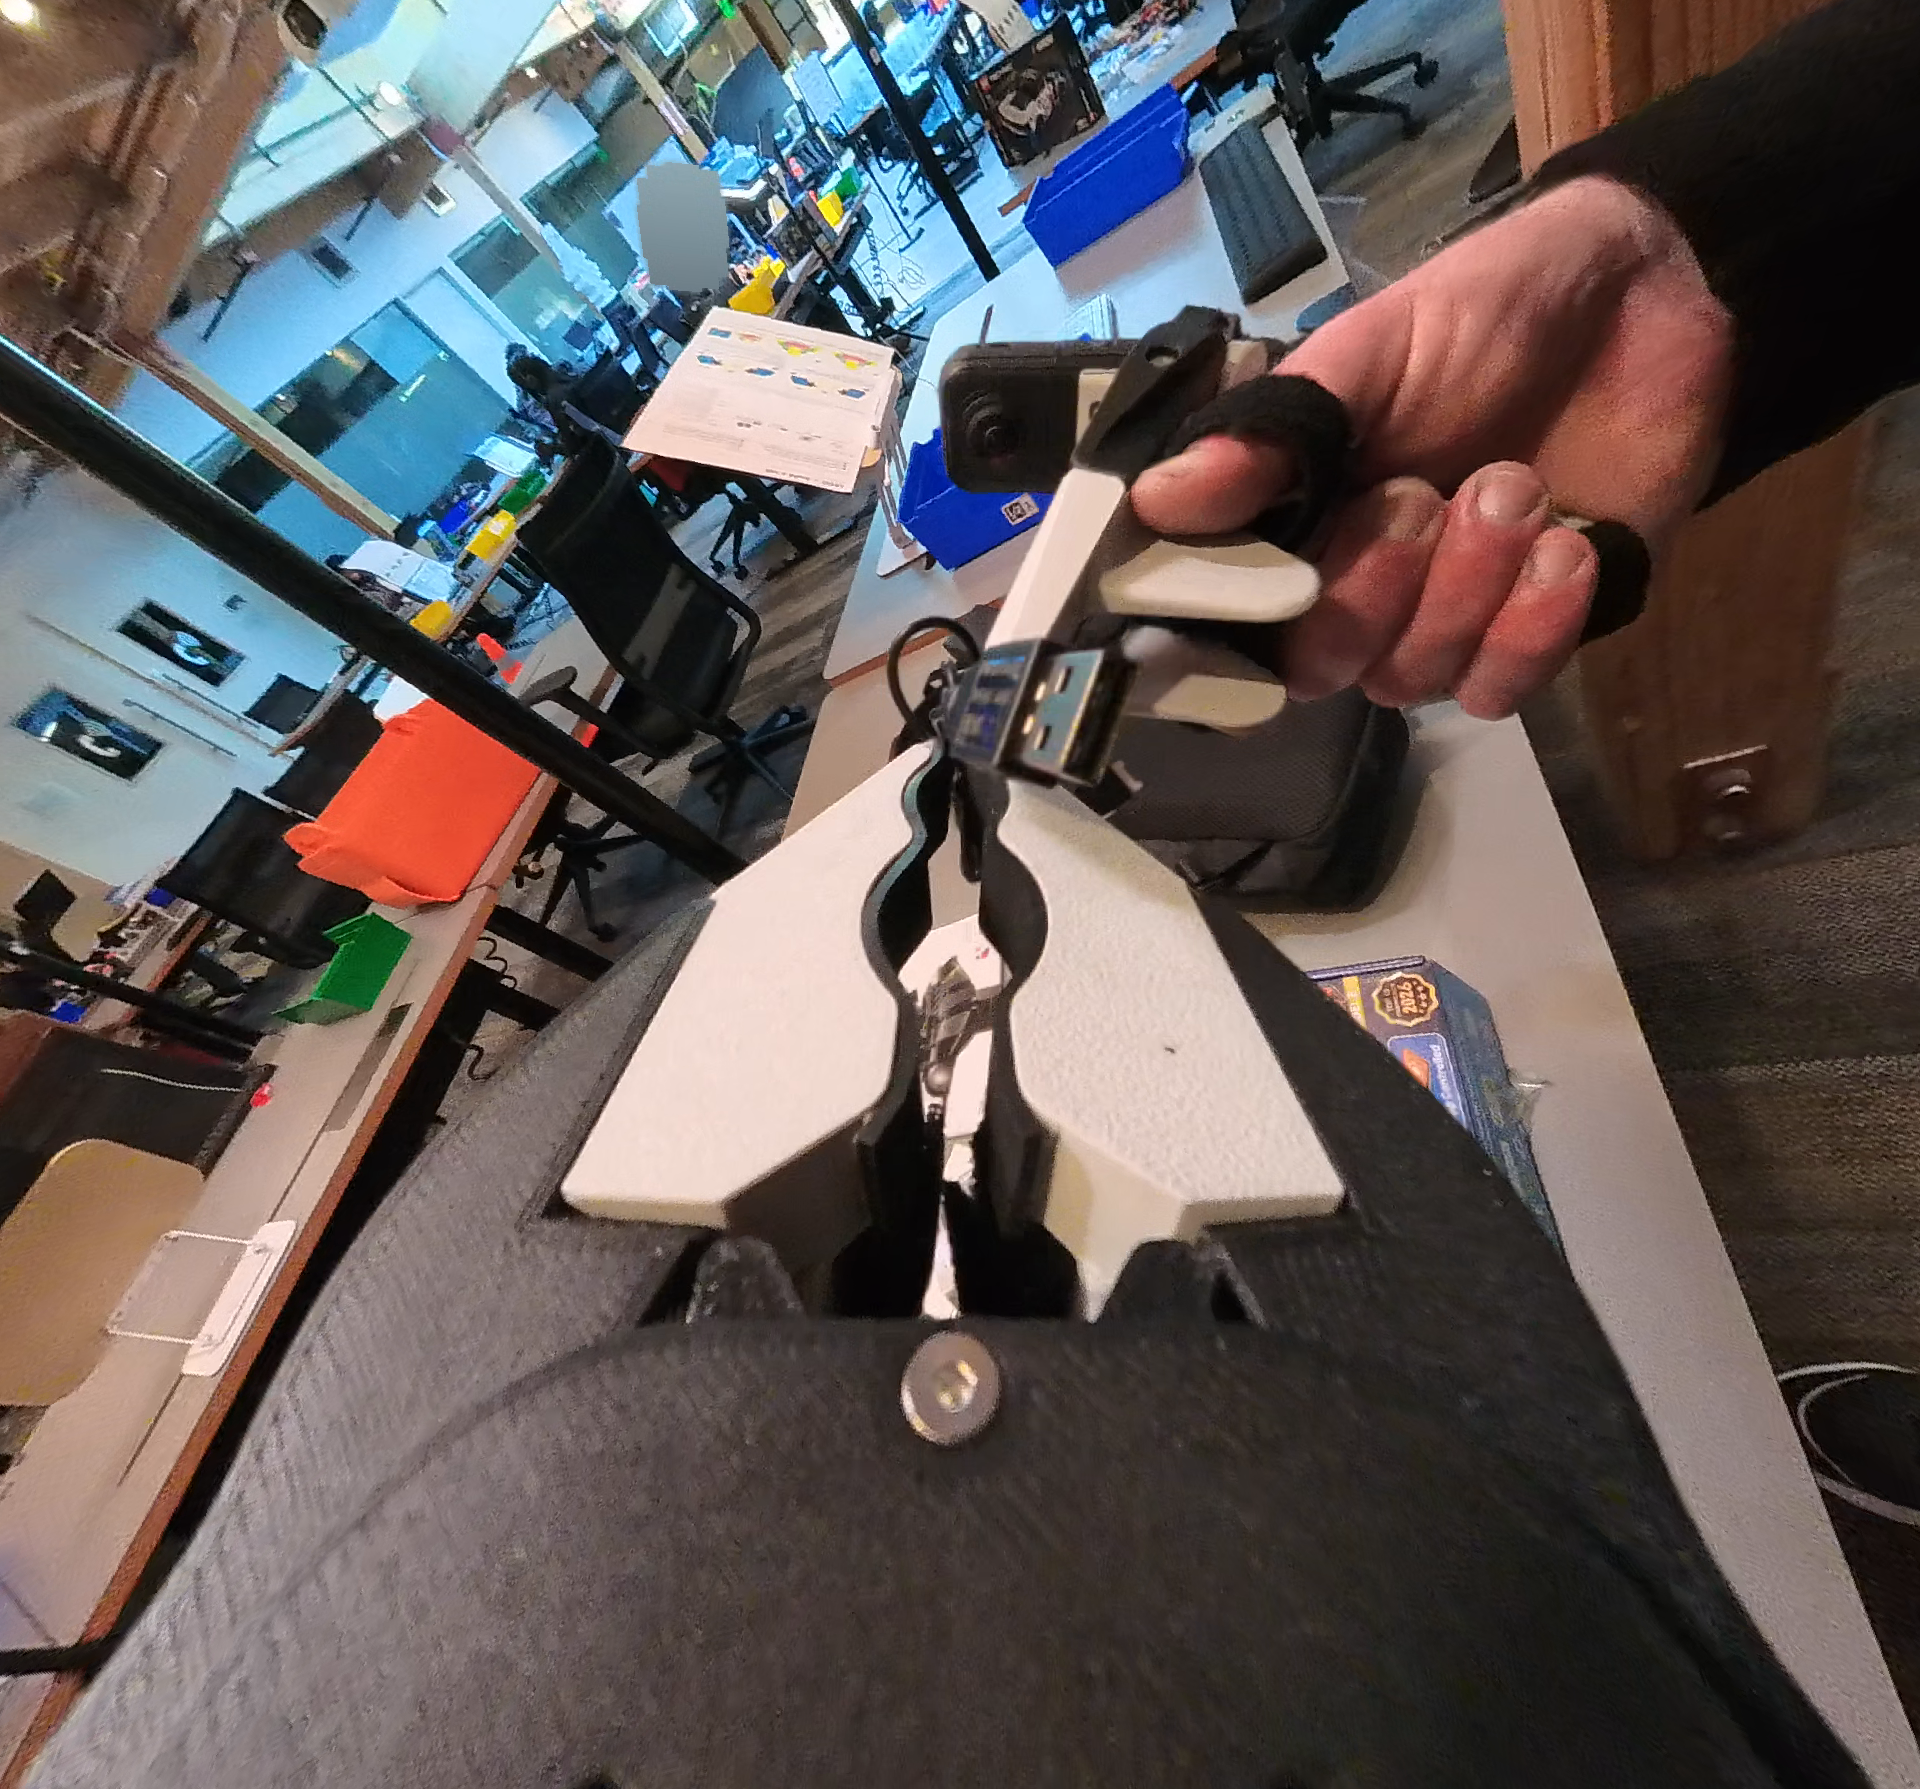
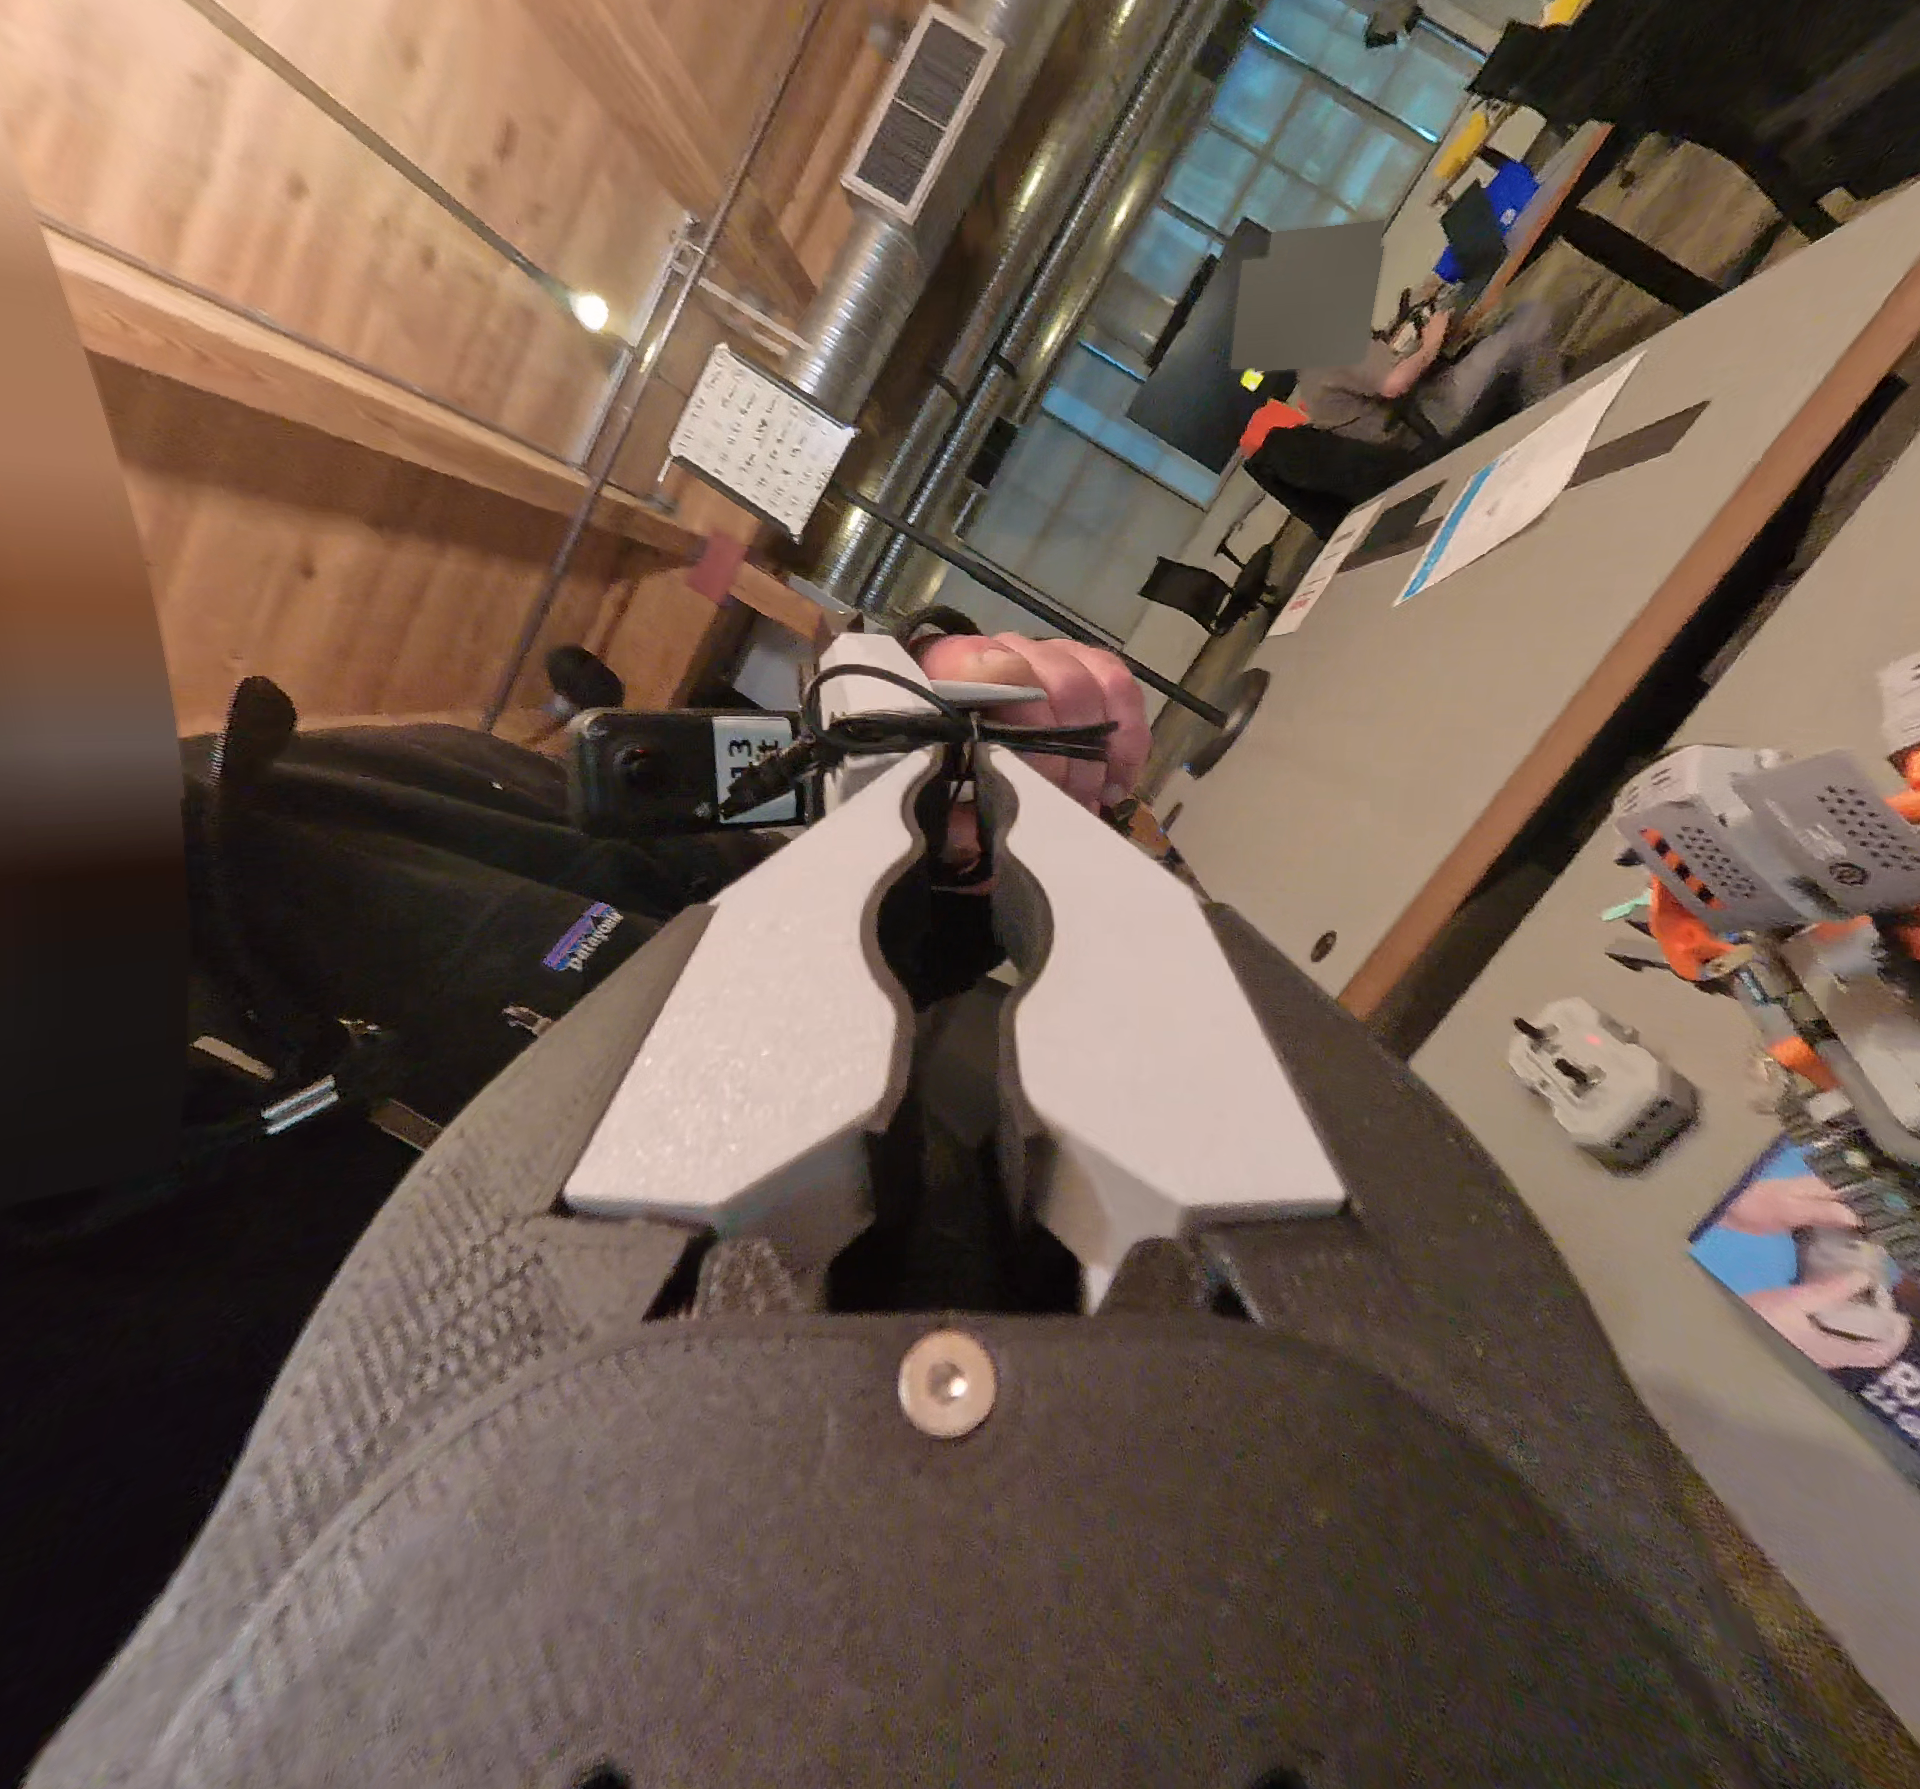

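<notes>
From the left wrist view, the left tool (image 1: 951, 794) is raised above the white surface (image 1: 1538, 908), tilted up and away. Its white fingers are drawn close, pinching a strand of the short black cable with a blue-and-metal USB plug (image 1: 1039, 711). The plug lies crosswise just past the tips. The right tool (image 1: 1029, 617) faces it head-on, its nose touching the plug. The right hand (image 1: 1507, 451) reaches in from the right in a black sleeve, its fingers through black loops. A black fabric pouch (image 1: 1278, 804) and a blue printed box (image 1: 1444, 1043) lie on the surface below.

From the right wrist view, the right tool is level and its fingers stand nearly together. The tied cable bundle sits across the tips with one strand dropping into the gap. Whether they grip it, I cannot tell. The left hand (image 2: 1039, 700) holds the other tool just beyond. A small grey device (image 2: 1600, 1095) sits well off to the right.
</notes>
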{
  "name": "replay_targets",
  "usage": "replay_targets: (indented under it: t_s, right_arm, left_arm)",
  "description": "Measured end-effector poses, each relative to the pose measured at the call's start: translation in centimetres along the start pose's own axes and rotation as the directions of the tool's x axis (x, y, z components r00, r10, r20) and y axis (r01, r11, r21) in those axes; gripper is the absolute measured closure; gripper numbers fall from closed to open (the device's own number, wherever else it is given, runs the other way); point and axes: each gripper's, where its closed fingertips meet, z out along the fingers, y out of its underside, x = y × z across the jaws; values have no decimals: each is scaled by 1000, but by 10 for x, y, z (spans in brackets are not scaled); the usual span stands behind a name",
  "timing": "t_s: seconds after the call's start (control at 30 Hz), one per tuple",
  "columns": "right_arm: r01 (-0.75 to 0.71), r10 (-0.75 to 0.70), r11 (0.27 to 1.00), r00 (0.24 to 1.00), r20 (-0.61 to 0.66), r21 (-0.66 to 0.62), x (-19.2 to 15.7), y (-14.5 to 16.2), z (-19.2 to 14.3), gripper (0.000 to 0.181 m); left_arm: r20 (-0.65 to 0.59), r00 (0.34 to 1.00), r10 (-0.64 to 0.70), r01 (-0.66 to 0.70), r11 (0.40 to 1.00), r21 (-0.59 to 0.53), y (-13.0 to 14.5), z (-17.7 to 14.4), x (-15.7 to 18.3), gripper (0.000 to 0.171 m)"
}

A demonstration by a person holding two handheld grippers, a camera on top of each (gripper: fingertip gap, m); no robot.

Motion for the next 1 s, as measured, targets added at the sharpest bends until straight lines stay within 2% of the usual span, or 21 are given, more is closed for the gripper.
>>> replay_targets:
  t_s: [0.13,0.2,0.27,0.3,0.37,0.4,0.43,0.47,0.5,0.53,0.57,0.6,0.63,0.67,0.7,0.77,0.8,0.83,0.87,0.9,1.0]
  right_arm:
    - [145,-148,988,987,-62,-45,3,3,0,181]
    - [301,-316,945,941,-124,-126,6,5,-1,181]
    - [479,-525,841,835,-164,-252,10,6,-2,181]
    - [589,-659,739,733,-169,-328,13,6,-3,181]
    - [744,-891,439,434,-136,-503,19,6,-6,181]
    - [784,-971,226,226,-73,-578,21,5,-8,181]
    - [768,-999,-39,-30,25,-639,22,4,-10,181]
    - [663,-956,-281,-257,142,-694,28,3,-13,181]
    - [568,-889,-432,-398,226,-700,30,2,-14,181]
    - [544,-858,-481,-453,241,-688,29,2,-11,181]
    - [549,-857,-486,-453,246,-681,30,4,-10,181]
    - [560,-867,-472,-434,244,-681,34,5,-10,181]
    - [606,-905,-403,-378,197,-686,35,6,-11,181]
    - [682,-959,-258,-264,99,-685,33,4,-9,177]
    - [743,-995,-63,-94,-11,-666,30,2,-8,168]
    - [738,-923,381,343,-176,-557,26,1,-9,164]
    - [660,-797,597,551,-247,-456,25,-3,-11,163]
    - [533,-630,767,729,-266,-357,25,-4,-13,166]
    - [400,-463,874,859,-220,-275,22,-2,-14,170]
    - [309,-343,933,920,-192,-183,20,-6,-16,175]
    - [108,-116,991,989,-92,-79,18,-3,-18,172]
  left_arm:
    - [-23,996,-83,83,997,5,0,-1,-1,171]
    - [-81,962,-262,263,965,4,3,-1,-1,171]
    - [-148,865,-479,484,875,-2,6,-1,0,171]
    - [-183,799,-572,579,815,-17,8,0,0,171]
    - [-250,617,-746,757,649,-69,12,1,3,171]
    - [-284,509,-812,827,553,-98,14,2,4,171]
    - [-309,404,-861,882,457,-119,15,3,4,171]
    - [-332,284,-900,919,354,-173,18,4,9,171]
    - [-347,155,-925,946,240,-219,22,5,11,171]
    - [-353,55,-934,965,141,-221,26,5,7,171]
    - [-354,4,-935,967,95,-238,29,5,7,171]
    - [-337,23,-941,965,109,-240,32,5,8,171]
    - [-315,95,-944,960,170,-221,34,6,9,171]
    - [-305,185,-934,950,249,-187,32,5,8,171]
    - [-278,286,-917,930,335,-150,32,4,5,171]
    - [-223,478,-850,858,506,-91,29,2,-2,171]
    - [-190,578,-794,800,597,-64,28,1,-5,171]
    - [-157,663,-732,734,677,-55,27,0,-6,171]
    - [-138,735,-664,664,746,-48,25,-1,-6,171]
    - [-114,805,-583,583,812,-38,23,-1,-6,171]
    - [-46,959,-279,277,960,-43,19,-1,-3,171]
